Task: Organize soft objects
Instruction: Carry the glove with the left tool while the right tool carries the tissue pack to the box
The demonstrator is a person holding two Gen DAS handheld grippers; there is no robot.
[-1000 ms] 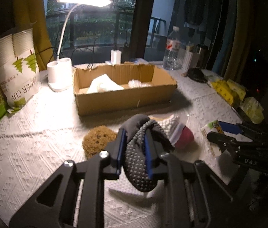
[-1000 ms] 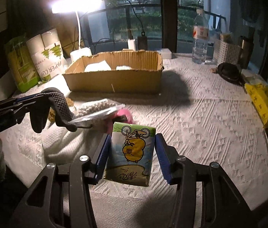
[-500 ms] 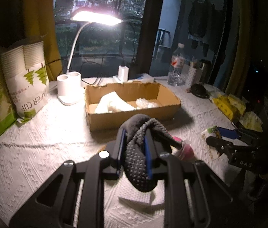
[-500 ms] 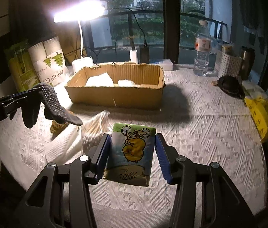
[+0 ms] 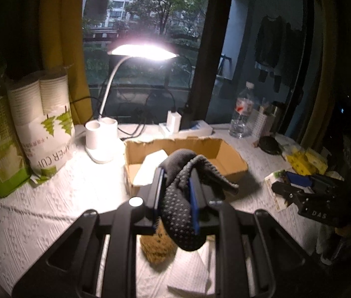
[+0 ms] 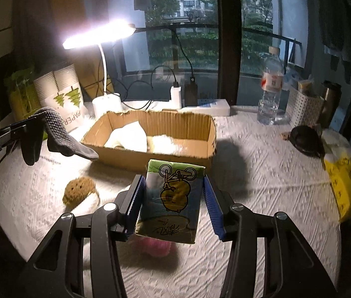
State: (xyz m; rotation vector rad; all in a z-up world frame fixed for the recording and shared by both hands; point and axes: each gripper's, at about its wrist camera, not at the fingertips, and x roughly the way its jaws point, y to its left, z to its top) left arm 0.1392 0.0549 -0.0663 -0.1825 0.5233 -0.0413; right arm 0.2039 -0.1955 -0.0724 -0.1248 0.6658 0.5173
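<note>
The left gripper (image 5: pixel 175 193) is tilted downward above the counter (image 5: pixel 51 211), its jaws clamped on a dark dotted glove (image 5: pixel 183 198) that drapes over and hangs below them. Just ahead of it sits the cardboard box (image 5: pixel 232 164), open at the top, with white soft items (image 6: pixel 130 136) inside. Directly beneath the gripper lie a brown sponge (image 5: pixel 156 245) and a white cloth (image 5: pixel 190 275).

The right gripper (image 6: pixel 173 198) also slopes downward, its jaws pressed against both sides of a tissue pack (image 6: pixel 173 196) printed with a cartoon. The box's near wall stands just ahead of it; a pink soft thing (image 6: pixel 155 245) lies below the pack. To its right the counter is bare cloth up to yellow packets (image 6: pixel 344 186) at the edge. To its left, the left gripper holds the glove above the counter, near the box's left corner. A lamp (image 6: pixel 101 37) and bottle (image 6: pixel 271 87) stand beyond the box.
</note>
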